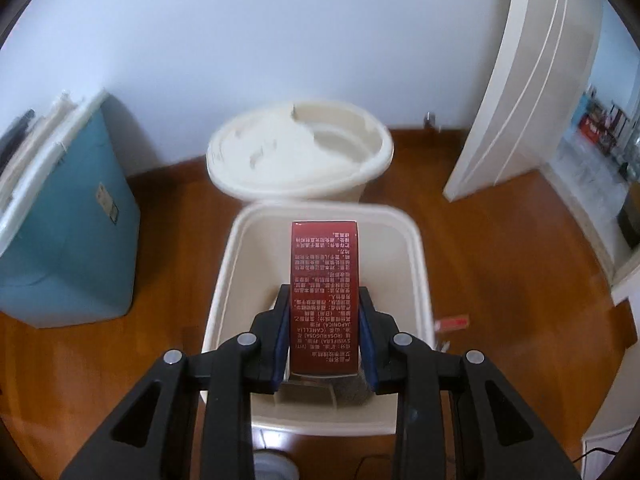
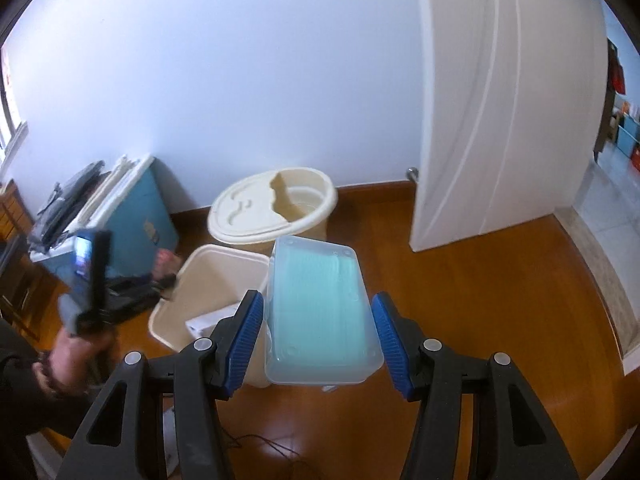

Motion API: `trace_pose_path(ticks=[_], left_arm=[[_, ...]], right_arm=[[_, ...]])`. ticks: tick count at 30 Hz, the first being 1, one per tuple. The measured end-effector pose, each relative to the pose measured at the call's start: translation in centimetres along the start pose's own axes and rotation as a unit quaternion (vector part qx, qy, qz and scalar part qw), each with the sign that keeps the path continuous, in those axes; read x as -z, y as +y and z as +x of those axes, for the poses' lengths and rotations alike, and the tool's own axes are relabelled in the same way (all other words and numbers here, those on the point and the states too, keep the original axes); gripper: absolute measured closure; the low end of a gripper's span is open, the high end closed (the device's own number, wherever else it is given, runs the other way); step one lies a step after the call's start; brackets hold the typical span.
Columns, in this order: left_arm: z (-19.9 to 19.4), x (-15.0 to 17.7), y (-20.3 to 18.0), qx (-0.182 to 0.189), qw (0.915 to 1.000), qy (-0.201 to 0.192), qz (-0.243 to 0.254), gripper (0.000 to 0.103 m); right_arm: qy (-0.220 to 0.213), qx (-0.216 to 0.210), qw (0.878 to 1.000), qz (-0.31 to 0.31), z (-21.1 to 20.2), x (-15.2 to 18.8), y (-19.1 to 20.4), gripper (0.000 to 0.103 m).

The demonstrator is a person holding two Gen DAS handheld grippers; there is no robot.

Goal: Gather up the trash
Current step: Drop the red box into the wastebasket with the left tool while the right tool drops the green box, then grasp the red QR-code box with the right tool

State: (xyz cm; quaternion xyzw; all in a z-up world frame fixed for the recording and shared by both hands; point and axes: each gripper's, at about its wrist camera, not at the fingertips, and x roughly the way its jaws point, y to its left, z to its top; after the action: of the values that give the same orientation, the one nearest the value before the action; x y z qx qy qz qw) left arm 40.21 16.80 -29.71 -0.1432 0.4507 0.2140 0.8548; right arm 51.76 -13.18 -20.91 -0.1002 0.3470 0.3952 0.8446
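Note:
My left gripper (image 1: 324, 300) is shut on a tall red carton (image 1: 325, 280) with printed text and holds it over the open cream square bin (image 1: 416, 248). The bin holds some paper and packaging at its bottom. In the right wrist view my right gripper (image 2: 318, 312) holds a clear plastic box of teal masks (image 2: 320, 312) between its blue pads (image 2: 246, 332), beside and above the same bin (image 2: 208, 264). The left pad touches the box; a small gap shows at the right pad. The left gripper (image 2: 160, 276) with the carton appears blurred at the bin's left.
A round cream bin with a swing lid (image 1: 300, 152) stands behind the square bin against the wall. A teal box (image 1: 72, 220) stands at the left. A white open door (image 1: 528, 80) is at the right. A small red scrap (image 1: 452, 323) lies on the wooden floor.

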Motion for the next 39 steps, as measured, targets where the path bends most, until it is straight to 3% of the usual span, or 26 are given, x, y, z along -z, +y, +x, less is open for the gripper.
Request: trace_pose_path(ticks=[3, 5, 6, 12, 19, 28, 29, 33, 39], left_arm=[[0.7, -0.6, 0.3, -0.015, 0.9999, -0.001, -0.006, 0.066], [0.3, -0.5, 1.1, -0.019, 0.9996, -0.016, -0.01, 0.032], [0.0, -0.6, 1.5, -0.013, 0.9996, -0.022, -0.015, 0.026], [-2.1, -1.0, 4.0, -0.011, 0.9985, -0.035, -0.04, 0.026], [-3.9, -0.4, 7.1, -0.016, 0.9965, -0.036, -0.073, 0.026], [-3.3, 0.2, 10.4, -0.034, 0.9915, -0.021, -0.124, 0.026], [-3.1, 0.2, 10.6, -0.036, 0.9911, -0.021, -0.126, 0.026], [-2.9, 0.0, 10.4, -0.037, 0.9913, -0.029, -0.123, 0.026], [-3.2, 0.0, 7.9, -0.018, 0.9921, -0.039, -0.118, 0.026]], right_arm=[[0.008, -0.003, 1.0, -0.012, 0.5, -0.8, 1.9, 0.044], [0.015, -0.003, 1.0, -0.017, 1.1, -1.5, 3.4, 0.044], [0.017, -0.005, 1.0, -0.019, 1.4, -1.6, 3.9, 0.044], [0.023, -0.014, 0.999, -0.036, 3.2, -3.0, 7.6, 0.044], [0.038, -0.034, 0.998, -0.049, 9.2, -4.1, 13.4, 0.044], [0.134, -0.063, 0.989, -0.026, 21.3, -1.3, 17.9, 0.039], [0.14, -0.062, 0.988, -0.028, 21.8, -1.2, 18.0, 0.034], [0.133, -0.058, 0.988, -0.045, 21.1, -1.5, 16.7, 0.03], [0.126, -0.019, 0.99, -0.066, 18.1, -2.1, 10.3, 0.025]])
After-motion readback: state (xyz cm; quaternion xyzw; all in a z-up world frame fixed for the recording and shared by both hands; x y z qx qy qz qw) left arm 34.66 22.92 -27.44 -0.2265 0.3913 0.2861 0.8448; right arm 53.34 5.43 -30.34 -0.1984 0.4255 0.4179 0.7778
